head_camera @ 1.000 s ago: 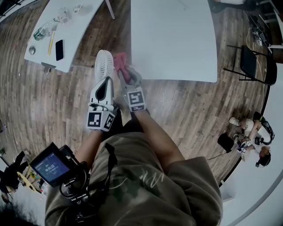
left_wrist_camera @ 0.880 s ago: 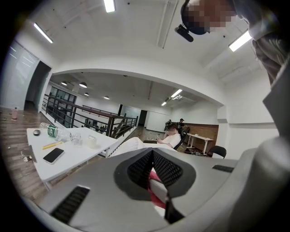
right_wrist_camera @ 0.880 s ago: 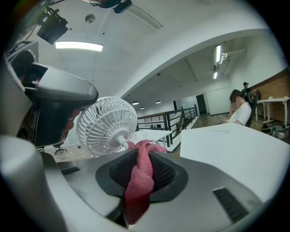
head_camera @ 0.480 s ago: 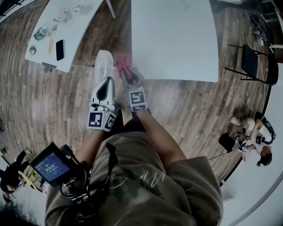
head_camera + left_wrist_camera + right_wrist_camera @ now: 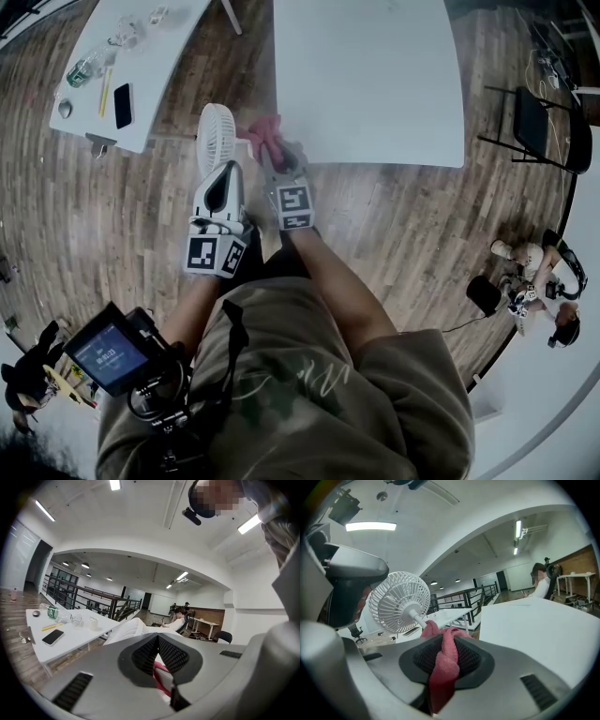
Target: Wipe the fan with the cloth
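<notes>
Holding fan (image 5: 398,602) aloft over floor, just beside white table (image 5: 375,84): light, thin plastic grille, likely fragile. Your left gripper (image 5: 158,638) jaws pressed together on its base, best hold there. Soft cloth (image 5: 444,663) clamped in your right gripper (image 5: 274,155), touching rear stem.

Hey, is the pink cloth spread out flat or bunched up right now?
Bunched up. The cloth is a crumpled wad pinched in the right tongs, folds bulging toward the fan.

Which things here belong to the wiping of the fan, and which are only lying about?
For the job: fan, red cloth, left gripper, right gripper.
Lying about: phone, bottle, chair.
</notes>
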`<state>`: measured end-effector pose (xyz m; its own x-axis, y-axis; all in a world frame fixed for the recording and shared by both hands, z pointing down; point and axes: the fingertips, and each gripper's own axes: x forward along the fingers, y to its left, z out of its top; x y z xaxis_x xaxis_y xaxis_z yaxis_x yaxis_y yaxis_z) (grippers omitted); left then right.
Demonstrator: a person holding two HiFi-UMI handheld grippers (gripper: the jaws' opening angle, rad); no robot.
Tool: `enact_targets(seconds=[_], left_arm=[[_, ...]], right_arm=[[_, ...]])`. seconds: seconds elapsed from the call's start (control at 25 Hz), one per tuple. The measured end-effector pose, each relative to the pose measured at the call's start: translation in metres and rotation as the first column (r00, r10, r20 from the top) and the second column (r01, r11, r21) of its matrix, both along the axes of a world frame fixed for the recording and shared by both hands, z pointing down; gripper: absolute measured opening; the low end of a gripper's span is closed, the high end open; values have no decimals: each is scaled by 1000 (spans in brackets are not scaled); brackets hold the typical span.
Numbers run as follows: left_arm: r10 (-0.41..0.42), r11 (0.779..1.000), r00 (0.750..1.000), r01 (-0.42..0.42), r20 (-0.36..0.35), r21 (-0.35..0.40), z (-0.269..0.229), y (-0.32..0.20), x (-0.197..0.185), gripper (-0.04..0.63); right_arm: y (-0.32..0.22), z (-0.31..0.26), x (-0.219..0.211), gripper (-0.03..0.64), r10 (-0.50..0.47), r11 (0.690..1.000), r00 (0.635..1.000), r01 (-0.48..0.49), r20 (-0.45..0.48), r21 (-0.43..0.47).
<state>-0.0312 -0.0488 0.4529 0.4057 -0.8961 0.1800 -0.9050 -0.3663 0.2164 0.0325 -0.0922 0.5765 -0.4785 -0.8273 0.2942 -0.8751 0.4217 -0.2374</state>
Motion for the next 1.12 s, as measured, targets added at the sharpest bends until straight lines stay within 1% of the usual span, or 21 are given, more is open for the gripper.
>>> enact_targets(seconds=[0.28,0.52,0.72,0.96,1.12], left_arm=[[3,1000,1000,-3,-5,-10,3,2,4,20],[4,1000,1000,-4,0,-4,2,1,0,20],[-9,1000,1000,9,-3,-11,4,2,-6,20],[-2,1000,1000,2,0,-19,9,5,-6,20],[-5,1000,1000,5,0,-27,12,7,-8,20]], right_arm=[[0,0,1,101,-15,1000,1000,16,-11,14],[1,14,4,101,-4,1000,999,3,-36,-11],[0,19,4,101,-6,1000,999,6,-35,-4],[1,36,7,98,-13,999,998,10,-67,-36],[1,45,7,95,-10,999,997,6,-72,-52]])
